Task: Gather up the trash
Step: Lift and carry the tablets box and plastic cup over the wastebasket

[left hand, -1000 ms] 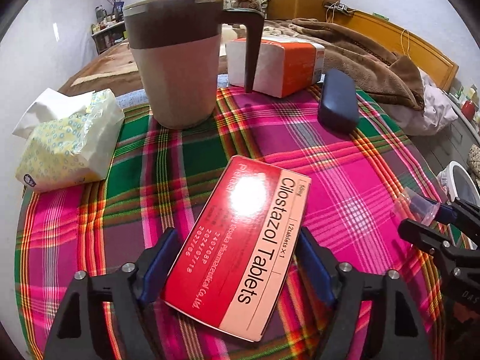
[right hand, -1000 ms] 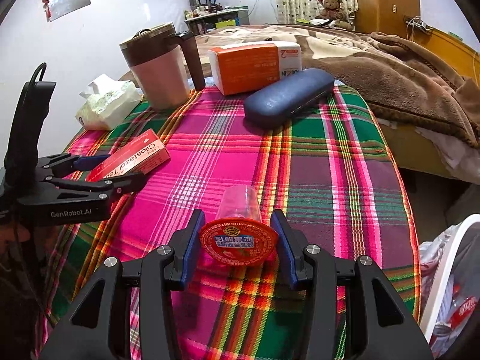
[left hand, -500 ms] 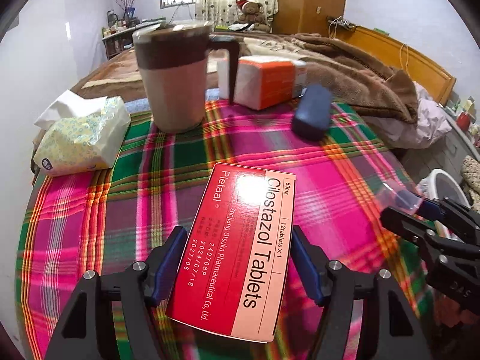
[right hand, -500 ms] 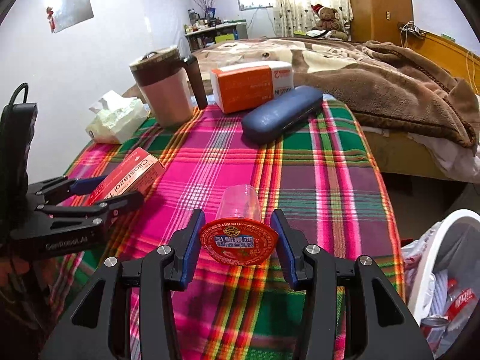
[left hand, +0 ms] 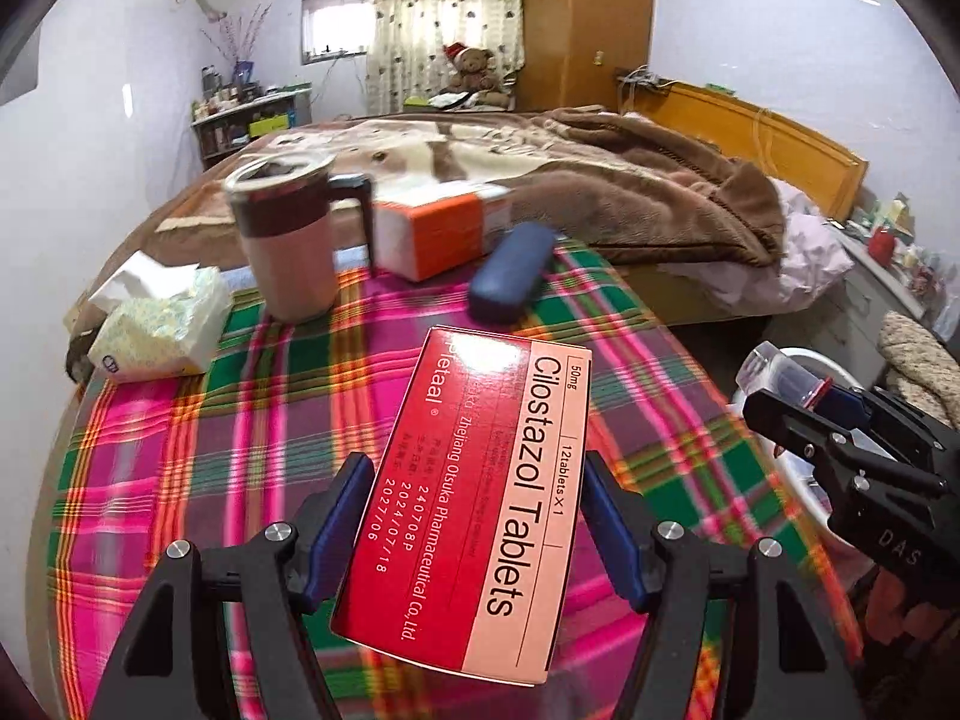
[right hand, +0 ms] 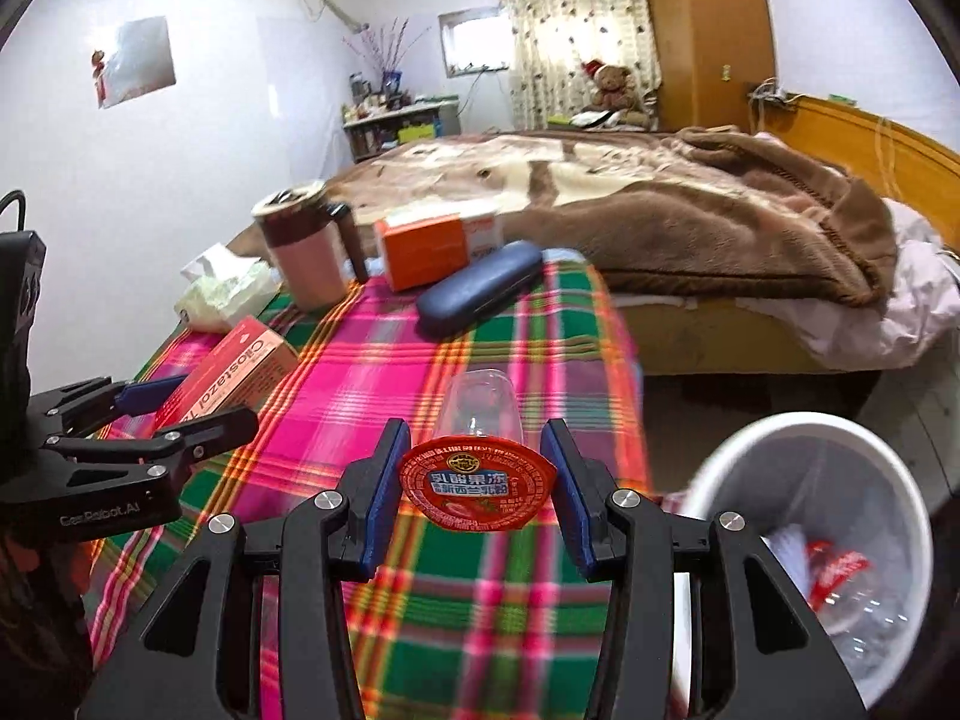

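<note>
My left gripper (left hand: 474,531) is shut on a red Cilostazol Tablets box (left hand: 474,504) and holds it above the plaid tablecloth (left hand: 240,420). My right gripper (right hand: 477,492) is shut on a clear jelly cup with a red foil lid (right hand: 477,483), held above the table's right edge. The box (right hand: 231,375) and left gripper (right hand: 162,414) show at the left of the right wrist view. The right gripper (left hand: 798,405) with the cup (left hand: 774,372) shows at the right of the left wrist view. A white trash bin (right hand: 822,516) with wrappers inside stands on the floor right of the table.
On the far table stand a brown-and-pink mug (left hand: 288,240), an orange-white box (left hand: 438,228), a dark blue glasses case (left hand: 510,279) and a tissue pack (left hand: 162,324). A bed with a brown blanket (left hand: 600,192) lies behind the table.
Both grippers have lifted up and drawn back from the table with their items. The right gripper has swung towards the bin, which now shows more fully.
</note>
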